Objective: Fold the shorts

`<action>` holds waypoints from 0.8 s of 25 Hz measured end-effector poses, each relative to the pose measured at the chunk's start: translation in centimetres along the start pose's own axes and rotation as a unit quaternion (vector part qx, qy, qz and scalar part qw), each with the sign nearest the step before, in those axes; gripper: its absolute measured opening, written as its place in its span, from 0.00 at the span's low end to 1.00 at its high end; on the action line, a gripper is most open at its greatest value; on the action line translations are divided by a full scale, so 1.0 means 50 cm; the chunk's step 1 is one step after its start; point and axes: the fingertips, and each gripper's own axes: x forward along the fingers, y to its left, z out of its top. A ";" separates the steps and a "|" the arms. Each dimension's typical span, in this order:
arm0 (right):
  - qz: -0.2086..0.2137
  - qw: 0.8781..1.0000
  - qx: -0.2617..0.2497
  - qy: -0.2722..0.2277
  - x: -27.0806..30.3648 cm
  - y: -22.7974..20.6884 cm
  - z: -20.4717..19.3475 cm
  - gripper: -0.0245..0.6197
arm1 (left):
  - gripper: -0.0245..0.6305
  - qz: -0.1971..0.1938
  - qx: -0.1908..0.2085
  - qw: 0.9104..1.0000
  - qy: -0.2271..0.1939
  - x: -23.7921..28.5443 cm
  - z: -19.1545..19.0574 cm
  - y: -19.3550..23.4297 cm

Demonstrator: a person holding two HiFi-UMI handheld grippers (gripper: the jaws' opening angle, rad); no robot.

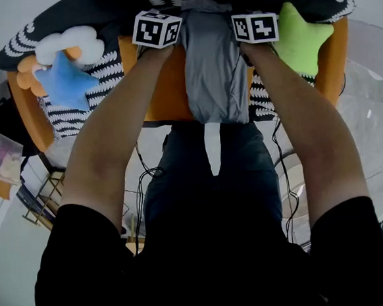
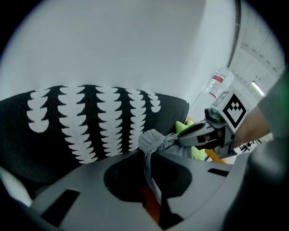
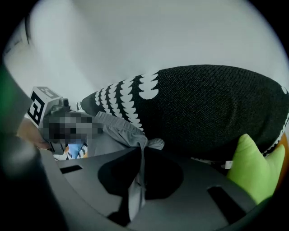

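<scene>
Hanging limp from the left tool [image 2: 149,145] and right tool [image 3: 142,149], each pinched shut on a waistband corner, the shorts [image 1: 215,74] look light and floppy, so those corners seem the best hold.

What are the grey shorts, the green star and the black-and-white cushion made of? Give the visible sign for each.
The shorts: thin matte grey cloth, probably a light synthetic; it hangs limp and bunches into fine gathers.
The green star: soft plush, likely stuffed; puffy rounded points, matte surface.
The black-and-white cushion: knitted yarn, it seems; a nubby knit grain shows.
</scene>
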 end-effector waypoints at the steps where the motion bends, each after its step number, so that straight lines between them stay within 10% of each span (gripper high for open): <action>1: -0.002 1.000 0.000 -0.003 -0.009 0.001 -0.005 0.08 | 0.11 -0.003 0.008 1.000 -0.003 -0.006 0.001 -0.010; 20: -0.027 0.999 0.006 -0.024 -0.185 0.061 -0.245 0.08 | 0.11 -0.051 0.094 0.994 0.004 -0.111 -0.141 -0.241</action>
